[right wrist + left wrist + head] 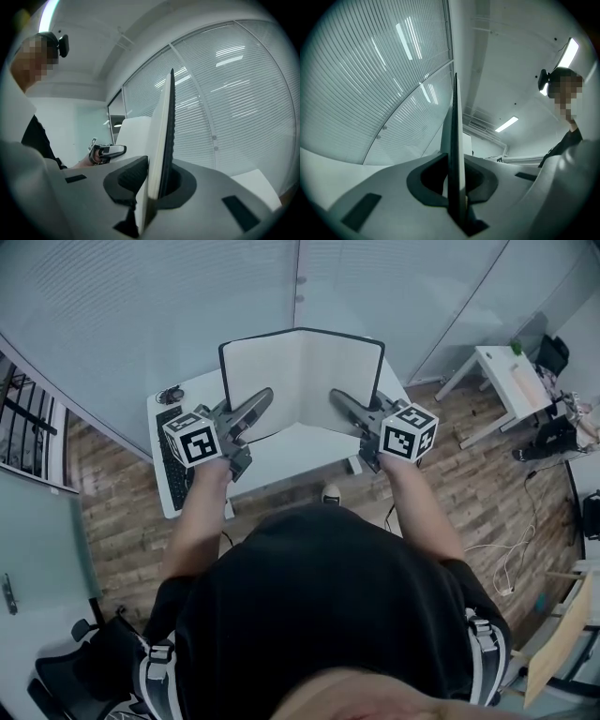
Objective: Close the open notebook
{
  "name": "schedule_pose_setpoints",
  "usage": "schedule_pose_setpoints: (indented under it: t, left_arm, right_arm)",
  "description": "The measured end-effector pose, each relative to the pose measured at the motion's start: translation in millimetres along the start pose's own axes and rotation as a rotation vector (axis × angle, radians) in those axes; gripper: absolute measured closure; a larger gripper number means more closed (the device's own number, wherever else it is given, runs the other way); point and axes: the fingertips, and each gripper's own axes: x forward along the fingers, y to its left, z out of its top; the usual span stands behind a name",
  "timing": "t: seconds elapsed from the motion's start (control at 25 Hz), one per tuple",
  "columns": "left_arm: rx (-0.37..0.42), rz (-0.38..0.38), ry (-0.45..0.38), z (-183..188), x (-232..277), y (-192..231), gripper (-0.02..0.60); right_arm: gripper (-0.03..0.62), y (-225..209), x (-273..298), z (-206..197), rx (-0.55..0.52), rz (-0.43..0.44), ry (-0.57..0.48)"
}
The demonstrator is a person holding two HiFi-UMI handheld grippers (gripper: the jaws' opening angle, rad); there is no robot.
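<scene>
The white surface (302,454) lies in front of you, with a black keyboard (174,465) at its 9 o'clock end. Over its far edge, dead ahead at 12 o'clock, the black-covered open notebook with blank white pages (302,371) stands upright. It is spread in a wide V that opens toward you. Its fold runs up and down, at the point furthest from you. Whether its lower edge rests on the surface I cannot tell.

Each half reaches back toward one hand, the left half at 11 o'clock and the right half at 1 o'clock, so neither hand is nearer than the other. The closing move turns on that fold: I judge the two halves must swing inward about it until the pages meet along the 12 o'clock line.

Your forearms run forward, roughly parallel. The left tongs (261,401) and right tongs (339,399) point about level, angled slightly toward each other.

The left tongs are clenched on the left half's near edge (456,154), seen edge-on between the jaws. The right tongs are clenched likewise on the right half's edge (164,140), pages and cover together.
</scene>
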Motion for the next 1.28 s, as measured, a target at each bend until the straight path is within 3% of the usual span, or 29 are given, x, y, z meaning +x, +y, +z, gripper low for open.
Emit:
schedule_pose_setpoints:
  t: [0.52, 1.28]
  left_arm:
    - [0.007, 0.022, -0.005, 6.2, 22.9, 28.6, 0.532]
    - [-0.028, 0.085, -0.005, 18.2, 114.5, 103.7, 0.532]
  right_arm:
    - [0.525, -37.4, 15.9, 3.2, -0.001, 0.031, -0.013]
    - [0.525, -158.8, 40.3, 18.8, 0.043, 0.069, 0.017]
